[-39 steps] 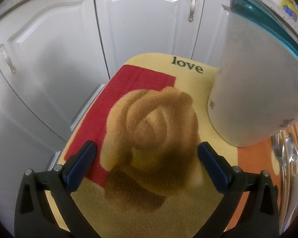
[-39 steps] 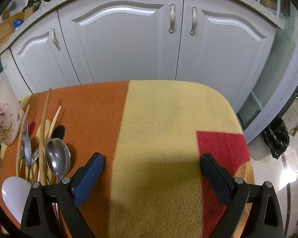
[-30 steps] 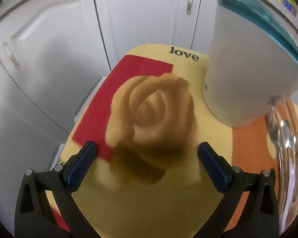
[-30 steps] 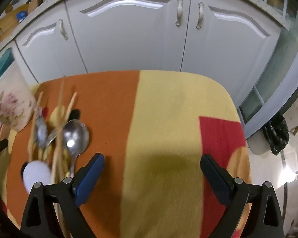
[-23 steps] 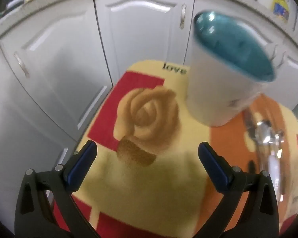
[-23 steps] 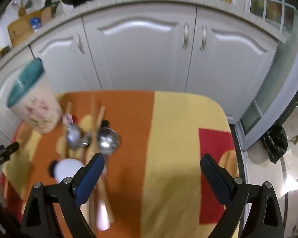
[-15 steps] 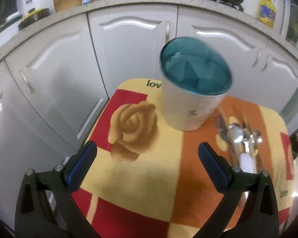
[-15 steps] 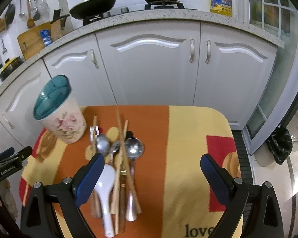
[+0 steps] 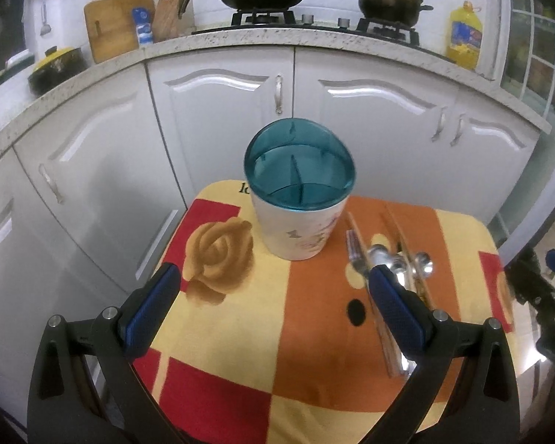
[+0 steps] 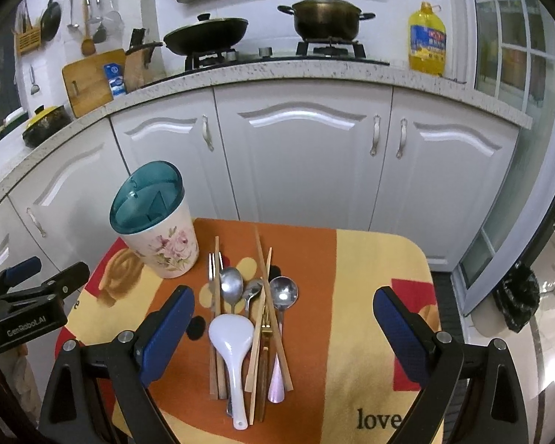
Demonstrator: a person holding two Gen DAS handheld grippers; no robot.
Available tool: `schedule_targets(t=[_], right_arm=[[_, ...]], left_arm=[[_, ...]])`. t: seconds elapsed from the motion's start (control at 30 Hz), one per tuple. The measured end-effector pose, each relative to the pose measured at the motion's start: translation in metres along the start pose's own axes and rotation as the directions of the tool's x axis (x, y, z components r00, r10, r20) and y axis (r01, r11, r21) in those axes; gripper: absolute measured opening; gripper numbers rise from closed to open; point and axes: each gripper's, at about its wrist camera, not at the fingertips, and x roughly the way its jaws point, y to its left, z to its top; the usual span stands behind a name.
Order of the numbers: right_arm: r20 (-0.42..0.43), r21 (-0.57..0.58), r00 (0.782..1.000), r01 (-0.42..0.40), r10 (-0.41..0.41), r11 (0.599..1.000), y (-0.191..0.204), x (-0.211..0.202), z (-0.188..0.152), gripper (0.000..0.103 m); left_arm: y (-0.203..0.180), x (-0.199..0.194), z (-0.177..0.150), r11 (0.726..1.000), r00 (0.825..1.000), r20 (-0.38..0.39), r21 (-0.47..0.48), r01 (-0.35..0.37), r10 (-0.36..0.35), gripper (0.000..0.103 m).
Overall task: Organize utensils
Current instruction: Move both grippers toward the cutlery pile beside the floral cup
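Note:
A floral utensil holder [image 10: 159, 229] with a teal divided rim stands at the table's back left; it also shows in the left wrist view [image 9: 299, 199]. A pile of utensils [image 10: 251, 318] lies beside it on the orange cloth: a white rice spoon [image 10: 231, 336], metal spoons [image 10: 230, 284], a fork and wooden chopsticks [image 10: 268, 288]. The pile shows in the left wrist view [image 9: 388, 259], partly behind a finger. My left gripper [image 9: 273, 296] is open and empty, high above the table's left side. My right gripper [image 10: 283, 325] is open and empty, high above the pile.
A small table with a yellow, orange and red cloth [image 10: 370, 296] stands in front of white kitchen cabinets [image 10: 307, 170]. The counter holds a stove with a pan [image 10: 203, 39] and a pot [image 10: 325, 16], an oil bottle [image 10: 427, 40] and cutting boards.
Both grippers have risen and pulled back from close to the cloth, so the whole table, holder and counter come into view. Both stay open and empty.

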Motion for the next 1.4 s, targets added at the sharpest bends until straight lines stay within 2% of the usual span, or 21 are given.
schedule_targets(t=[0.43, 1.4], right_arm=[[0.057, -0.015, 0.998, 0.03, -0.029, 0.999, 0.009, -0.028, 0.006, 0.097], [0.055, -0.045, 0.998, 0.044, -0.041, 0.998, 0.021, -0.031, 0.008, 0.097]], left_arm=[[-0.016, -0.027, 0.004, 1.0, 0.999, 0.05, 0.023, 0.01, -0.011, 0.102], [-0.019, -0.034, 0.005, 1.0, 0.998, 0.056, 0.024, 0.01, -0.012, 0.102]])
